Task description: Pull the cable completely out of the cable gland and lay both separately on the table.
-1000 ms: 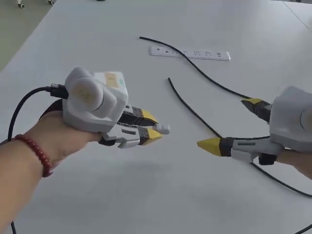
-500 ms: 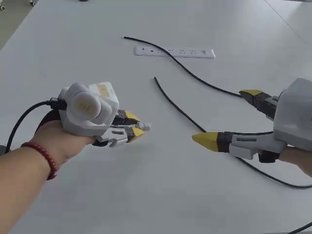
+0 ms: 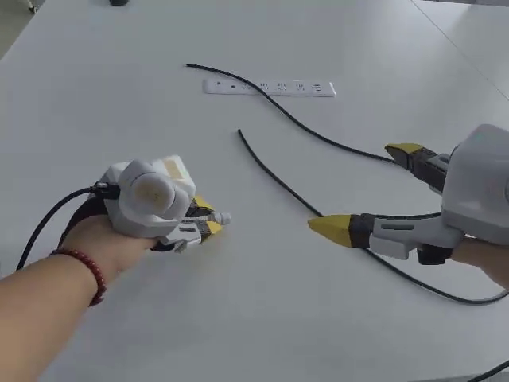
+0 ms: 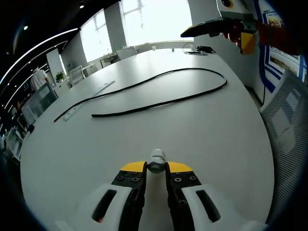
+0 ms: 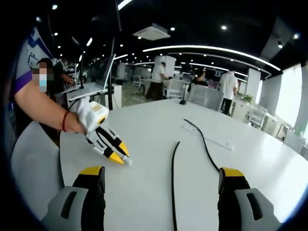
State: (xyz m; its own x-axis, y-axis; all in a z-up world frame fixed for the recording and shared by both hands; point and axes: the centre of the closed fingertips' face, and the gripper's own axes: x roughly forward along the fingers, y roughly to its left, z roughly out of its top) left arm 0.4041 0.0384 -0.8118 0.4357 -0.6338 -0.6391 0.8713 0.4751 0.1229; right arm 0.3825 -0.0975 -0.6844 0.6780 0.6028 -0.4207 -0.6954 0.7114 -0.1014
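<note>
On the big white table (image 3: 119, 95) the thin black cable (image 3: 278, 177) lies loose, already out of the small grey plastic cable gland (image 4: 156, 159). The left gripper (image 3: 213, 224) pinches the gland, close to the table. The right gripper (image 3: 364, 188) gapes wide and holds nothing. Next, I think, the gland should go down away from the cable. The cable's bend is cut off at the edge, and the gland is too small to see well.

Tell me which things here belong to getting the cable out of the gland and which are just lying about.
Part of the job:
- cable gland, clamped in the left gripper
- black cable, lying loose on the table, free of the gland
- right gripper, open

Just lying about:
- white power strip, which the cable crosses near one end
</note>
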